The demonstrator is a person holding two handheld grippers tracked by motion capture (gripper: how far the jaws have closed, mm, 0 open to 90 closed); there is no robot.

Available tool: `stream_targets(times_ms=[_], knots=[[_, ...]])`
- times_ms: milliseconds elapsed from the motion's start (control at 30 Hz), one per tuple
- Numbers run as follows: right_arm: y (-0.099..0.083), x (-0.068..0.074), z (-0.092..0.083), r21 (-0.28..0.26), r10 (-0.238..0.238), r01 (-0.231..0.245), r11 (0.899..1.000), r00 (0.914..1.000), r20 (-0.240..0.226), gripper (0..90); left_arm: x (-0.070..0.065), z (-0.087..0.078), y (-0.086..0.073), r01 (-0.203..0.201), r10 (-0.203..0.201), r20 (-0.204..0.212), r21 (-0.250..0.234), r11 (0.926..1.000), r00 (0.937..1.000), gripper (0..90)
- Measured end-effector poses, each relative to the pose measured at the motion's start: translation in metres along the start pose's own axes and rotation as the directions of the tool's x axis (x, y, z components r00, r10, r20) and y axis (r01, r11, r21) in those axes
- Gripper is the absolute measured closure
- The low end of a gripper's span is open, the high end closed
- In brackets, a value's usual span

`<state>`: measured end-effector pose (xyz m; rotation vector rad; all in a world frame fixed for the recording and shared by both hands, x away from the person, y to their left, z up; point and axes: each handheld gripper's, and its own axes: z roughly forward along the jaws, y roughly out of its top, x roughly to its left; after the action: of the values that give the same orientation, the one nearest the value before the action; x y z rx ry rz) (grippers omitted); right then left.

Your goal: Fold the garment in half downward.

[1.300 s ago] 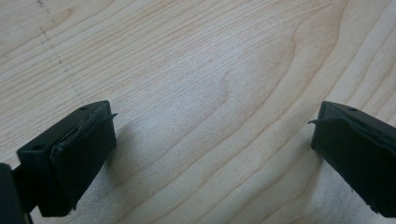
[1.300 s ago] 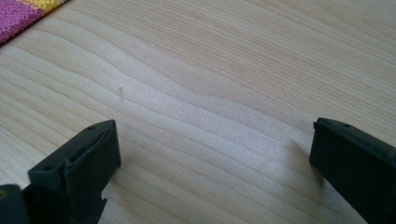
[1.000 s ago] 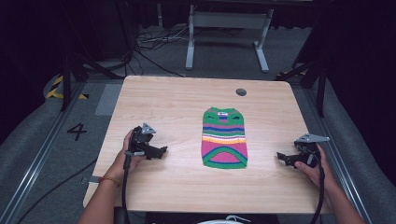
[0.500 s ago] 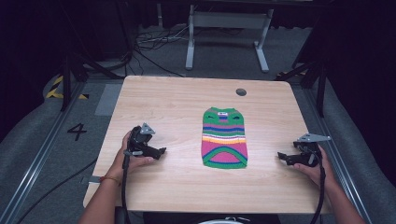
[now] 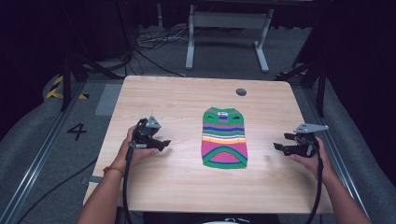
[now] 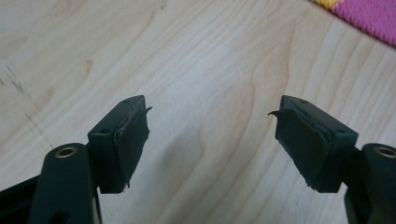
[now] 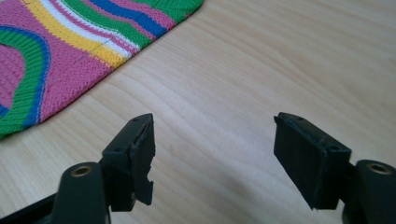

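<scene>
Two hand-held grippers (image 5: 163, 143) (image 5: 279, 142), one striped sweater (image 5: 223, 137)

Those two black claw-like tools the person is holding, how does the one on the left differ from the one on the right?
The left gripper sits nearer the striped knitted sweater; the right gripper sits farther off, near the edge of the wooden table. The left's grey plate tilts up; the right's lies flatter. Both are open, empty and point inward at the sweater.
</scene>
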<state>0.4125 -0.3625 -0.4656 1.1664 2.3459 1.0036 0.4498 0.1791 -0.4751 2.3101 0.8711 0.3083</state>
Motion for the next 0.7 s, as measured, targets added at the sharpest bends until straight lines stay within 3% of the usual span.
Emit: stream_targets(times_ms=[233,300,367,533,600,700], knots=[[0.037,0.001,0.014,-0.002,-0.037,0.037,0.999,0.9992,-0.017,35.9,0.003,0.010,0.023,-0.009,0.009,0.005,-0.022,0.9997,0.9999,29.4],[0.048,0.003,0.023,-0.008,-0.046,0.046,0.999,0.9984,-0.033,37.7,0.001,0.018,0.031,-0.009,0.009,0.004,-0.046,0.9989,1.0000,29.4],[0.056,0.007,0.035,-0.012,-0.047,0.047,0.999,0.9977,-0.048,38.3,-0.004,0.027,0.040,-0.007,0.008,0.027,-0.049,0.9988,0.9996,29.0],[0.069,0.020,0.059,-0.024,-0.077,0.076,0.997,0.9941,-0.076,42.3,-0.019,0.050,0.063,-0.073,0.075,0.041,-0.063,0.9954,0.9963,29.8],[0.076,0.022,0.071,-0.028,-0.073,0.071,0.997,0.9938,-0.084,44.4,-0.021,0.063,0.074,-0.060,0.063,0.059,-0.056,0.9966,0.9963,30.9],[0.083,0.023,0.086,-0.029,-0.066,0.064,0.998,0.9936,-0.092,48.0,-0.025,0.077,0.085,-0.071,0.074,0.048,-0.072,0.9949,0.9961,32.1]])
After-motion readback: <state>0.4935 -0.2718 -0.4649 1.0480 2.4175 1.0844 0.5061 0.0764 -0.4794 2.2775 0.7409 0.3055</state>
